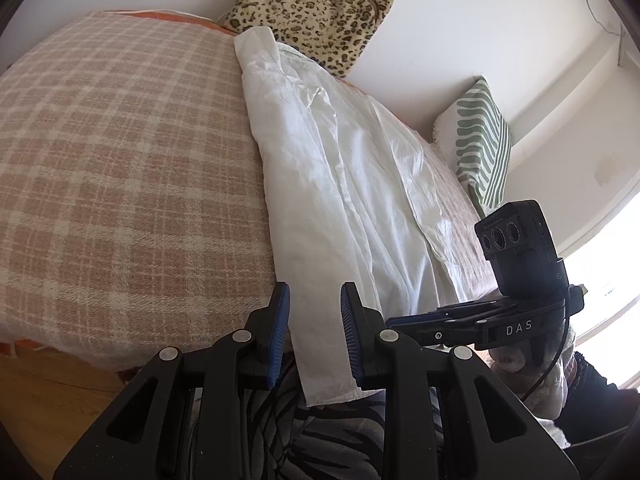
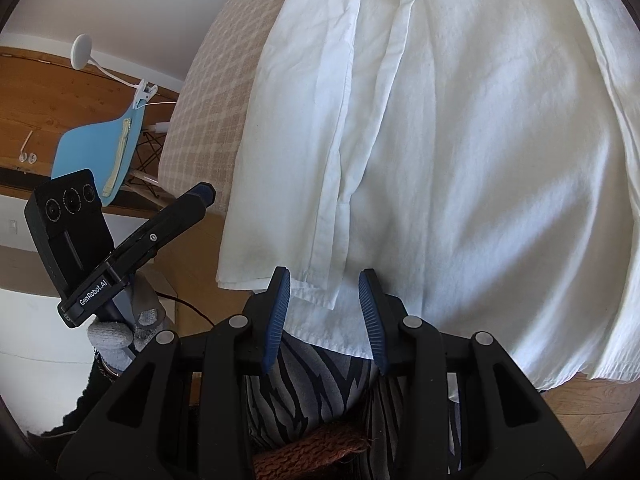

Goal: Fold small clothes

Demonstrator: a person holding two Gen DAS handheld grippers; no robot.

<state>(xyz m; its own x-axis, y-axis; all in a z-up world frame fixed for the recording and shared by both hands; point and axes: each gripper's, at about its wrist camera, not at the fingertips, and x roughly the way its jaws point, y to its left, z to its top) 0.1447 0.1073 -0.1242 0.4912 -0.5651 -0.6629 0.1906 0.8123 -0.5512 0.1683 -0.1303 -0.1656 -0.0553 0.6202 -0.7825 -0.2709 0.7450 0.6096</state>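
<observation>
Shirt (image 1: 340, 168): white garment, lying lengthwise on the bed, its hem hanging over the near edge; long folds and a placket run along it.
Bed (image 1: 120, 160): covered by a pink-and-cream checked blanket — bare to the left of the shirt in the left wrist view.
Left gripper (image 1: 315, 336): at the shirt's hem, near its left edge; blue pads stand apart with cloth seen in the gap, neither pad pressing on it, so the jaws are parted and hold nothing.
Right gripper (image 2: 324, 316): at the hem too, where a folded strip of the shirt ends; its pads are spread with the hem's edge between them, not pinched — nothing gripped.
Hand (image 2: 120, 332): grey-gloved, under the left gripper's handle, left of the shirt in the right wrist view.
Leopard cushion (image 1: 316, 12): against the wall beyond the shirt's far end.
Striped cushion (image 1: 486, 140): green and white, at the wall to the right of the shirt.
Chair (image 2: 100, 152): light blue, on the wooden floor well left of the shirt, a white clip lamp (image 2: 82, 50) fixed to its top.
Zebra cloth (image 2: 312, 380): below the shirt's hem, behind both grippers.
</observation>
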